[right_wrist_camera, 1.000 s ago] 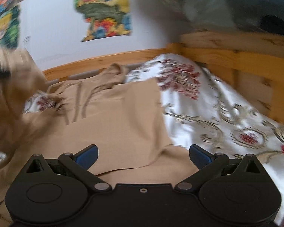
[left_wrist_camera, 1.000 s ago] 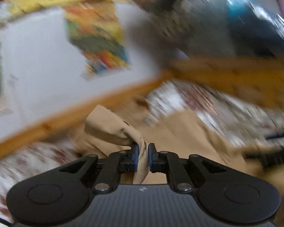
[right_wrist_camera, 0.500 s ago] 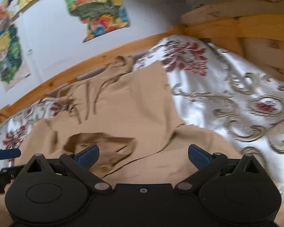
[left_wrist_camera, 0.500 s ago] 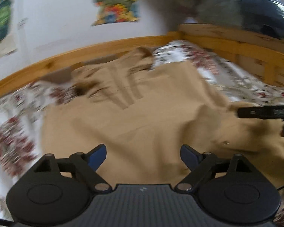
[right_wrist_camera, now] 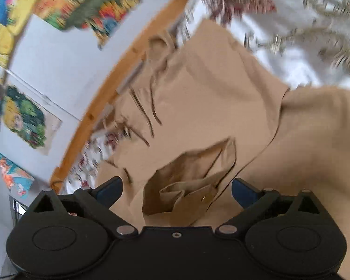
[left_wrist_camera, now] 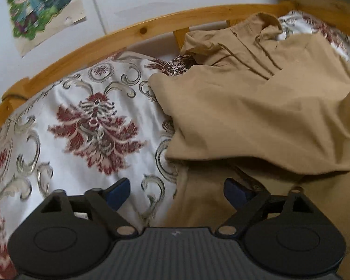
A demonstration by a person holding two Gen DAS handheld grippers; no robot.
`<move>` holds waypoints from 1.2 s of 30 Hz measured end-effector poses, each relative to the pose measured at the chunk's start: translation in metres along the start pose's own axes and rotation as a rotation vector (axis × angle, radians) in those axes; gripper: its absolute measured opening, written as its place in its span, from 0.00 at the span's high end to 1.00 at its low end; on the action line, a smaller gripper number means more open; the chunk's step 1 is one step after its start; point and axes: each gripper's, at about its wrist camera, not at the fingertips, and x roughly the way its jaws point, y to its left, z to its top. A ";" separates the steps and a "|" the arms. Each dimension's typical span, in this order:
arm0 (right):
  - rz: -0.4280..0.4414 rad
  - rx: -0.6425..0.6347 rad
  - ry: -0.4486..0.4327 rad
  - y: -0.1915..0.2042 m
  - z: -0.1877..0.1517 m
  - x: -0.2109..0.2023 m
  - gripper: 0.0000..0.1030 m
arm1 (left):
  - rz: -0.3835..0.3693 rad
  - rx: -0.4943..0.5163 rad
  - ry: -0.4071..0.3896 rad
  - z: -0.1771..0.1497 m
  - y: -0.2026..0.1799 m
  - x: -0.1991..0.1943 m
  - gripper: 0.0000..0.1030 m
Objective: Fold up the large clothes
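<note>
A tan hoodie (left_wrist_camera: 256,107) lies spread on the bed, its hood and drawstrings towards the wooden rail, one side folded over the body. My left gripper (left_wrist_camera: 176,192) hovers over the hoodie's lower left edge, where cloth meets bedspread. Its jaws stand wide apart and are closing a little, with no cloth pinched between the pads. In the tilted right wrist view the same hoodie (right_wrist_camera: 210,93) fills the middle. My right gripper (right_wrist_camera: 176,187) is open just above a crumpled sleeve end (right_wrist_camera: 189,182) that rests on the body.
A white bedspread with red floral patterns (left_wrist_camera: 93,126) covers the bed left of the hoodie. The wooden bed rail (left_wrist_camera: 128,35) runs along the far side against a white wall with colourful posters (left_wrist_camera: 42,11). More bedspread (right_wrist_camera: 303,35) lies right of the hoodie.
My left gripper has let go of the tan cloth it pinched, opened wide and swung down to the hoodie's left edge. The sleeve now lies on the body. The right gripper has rolled.
</note>
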 end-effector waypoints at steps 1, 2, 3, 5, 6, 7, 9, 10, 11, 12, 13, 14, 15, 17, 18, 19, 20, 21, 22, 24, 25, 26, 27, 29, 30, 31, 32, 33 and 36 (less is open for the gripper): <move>-0.012 -0.001 0.008 0.004 0.000 0.005 0.10 | 0.014 0.006 0.004 0.005 -0.002 0.005 0.20; -0.030 -0.011 0.020 0.008 0.000 0.011 0.20 | 0.020 0.008 0.004 0.008 -0.004 0.008 0.28; -0.048 -0.032 0.029 0.013 0.000 0.016 0.31 | 0.025 0.010 0.004 0.014 -0.005 0.015 0.39; -0.084 -0.086 0.024 0.023 -0.001 0.017 0.80 | 0.044 0.015 0.021 0.023 -0.007 0.024 0.60; -0.080 -0.128 -0.004 0.028 -0.002 0.010 0.81 | 0.055 0.006 0.037 0.025 -0.007 0.029 0.72; -0.073 -0.190 -0.046 0.034 -0.003 0.001 0.88 | 0.075 -0.019 0.061 0.026 -0.004 0.033 0.74; -0.089 -0.394 -0.163 0.052 -0.009 -0.025 0.90 | 0.126 -0.071 0.092 0.024 0.002 0.036 0.74; -0.118 -0.522 -0.224 0.059 -0.015 -0.039 0.90 | 0.165 -0.077 0.103 0.021 0.005 0.037 0.74; -0.166 -0.637 -0.271 0.065 -0.020 -0.047 0.90 | 0.195 -0.074 0.118 0.016 0.007 0.038 0.74; -0.241 -0.752 -0.307 0.068 -0.028 -0.052 0.90 | 0.205 -0.072 0.135 0.013 0.008 0.038 0.74; -0.307 -0.827 -0.316 0.068 -0.034 -0.051 0.89 | 0.198 -0.077 0.155 0.009 0.011 0.039 0.74; -0.361 -0.867 -0.310 0.063 -0.039 -0.049 0.88 | 0.179 -0.091 0.162 0.006 0.013 0.038 0.74; -0.404 -0.875 -0.285 0.054 -0.043 -0.044 0.88 | 0.157 -0.109 0.161 0.003 0.015 0.035 0.74; -0.450 -0.827 -0.225 0.034 -0.046 -0.034 0.87 | 0.112 -0.141 0.136 0.000 0.019 0.025 0.66; -0.455 -0.778 -0.203 0.023 -0.047 -0.031 0.87 | 0.079 -0.155 0.112 -0.002 0.020 0.018 0.54; -0.457 -0.728 -0.189 0.013 -0.046 -0.030 0.83 | 0.046 -0.165 0.083 -0.003 0.022 0.010 0.49; -0.454 -0.685 -0.181 0.006 -0.044 -0.031 0.75 | 0.020 -0.171 0.057 -0.002 0.024 0.004 0.42; -0.429 -0.635 -0.179 -0.001 -0.039 -0.034 0.71 | -0.001 -0.174 0.039 0.000 0.024 -0.001 0.37; -0.400 -0.586 -0.188 -0.006 -0.033 -0.037 0.62 | -0.025 -0.179 0.027 0.004 0.026 -0.003 0.35; -0.361 -0.494 -0.217 -0.014 -0.020 -0.040 0.40 | -0.066 -0.191 0.021 0.015 0.027 0.000 0.30; -0.354 -0.457 -0.222 -0.019 -0.013 -0.038 0.26 | -0.073 -0.200 0.029 0.023 0.027 0.004 0.30; -0.355 -0.429 -0.212 -0.023 -0.005 -0.034 0.24 | -0.070 -0.209 0.046 0.030 0.026 0.011 0.30; -0.367 -0.408 -0.189 -0.029 0.004 -0.026 0.25 | -0.061 -0.218 0.075 0.038 0.024 0.020 0.30; -0.384 -0.385 -0.161 -0.035 0.015 -0.015 0.50 | -0.034 -0.209 0.143 0.049 0.019 0.040 0.33; -0.395 -0.388 -0.146 -0.033 0.019 -0.009 0.62 | -0.026 -0.196 0.171 0.054 0.016 0.050 0.38; -0.417 -0.401 -0.141 -0.028 0.021 -0.005 0.74 | -0.026 -0.190 0.180 0.059 0.014 0.060 0.39; -0.416 -0.432 -0.151 -0.022 0.022 -0.004 0.87 | -0.026 -0.192 0.178 0.061 0.013 0.066 0.39; -0.410 -0.489 -0.167 -0.013 0.021 -0.006 0.91 | -0.024 -0.198 0.175 0.063 0.013 0.072 0.39; -0.445 -0.801 -0.278 0.025 0.013 -0.015 1.00 | 0.003 -0.226 0.201 0.062 0.010 0.091 0.39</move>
